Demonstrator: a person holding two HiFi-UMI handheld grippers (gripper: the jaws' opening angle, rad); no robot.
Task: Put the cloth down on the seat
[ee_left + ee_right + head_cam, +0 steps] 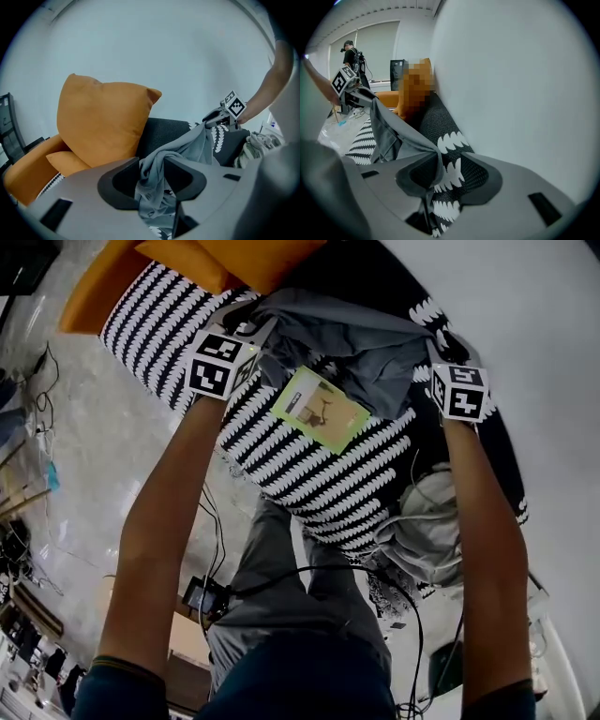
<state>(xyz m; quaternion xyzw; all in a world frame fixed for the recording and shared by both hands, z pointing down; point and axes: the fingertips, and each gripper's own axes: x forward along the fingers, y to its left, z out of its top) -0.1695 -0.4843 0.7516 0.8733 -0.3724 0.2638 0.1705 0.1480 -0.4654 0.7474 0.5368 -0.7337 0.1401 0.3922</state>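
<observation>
Left gripper (152, 165) wide, jaws well apart, a bunched fold of the grey cloth (190, 145) hanging loose in the gap, no clamp on it. Right gripper (445, 164) wide as well, a cloth edge draped over one jaw, the black-and-white patterned seat (450, 140) plain through the gap beside it. Between the two grippers, cloth slung in a slack band, its middle heaped on the seat close to the dark backrest (164, 131). Just in front of that heap, flat on the seat, a green card (321, 409). Further left, at the seat's end, an orange cushion (103, 119) upright against the pale wall (164, 47). Off to the right, beside the right forearm, a crumpled pale garment (427, 540) on the seat. Lower down, cables across the floor (94, 446).
</observation>
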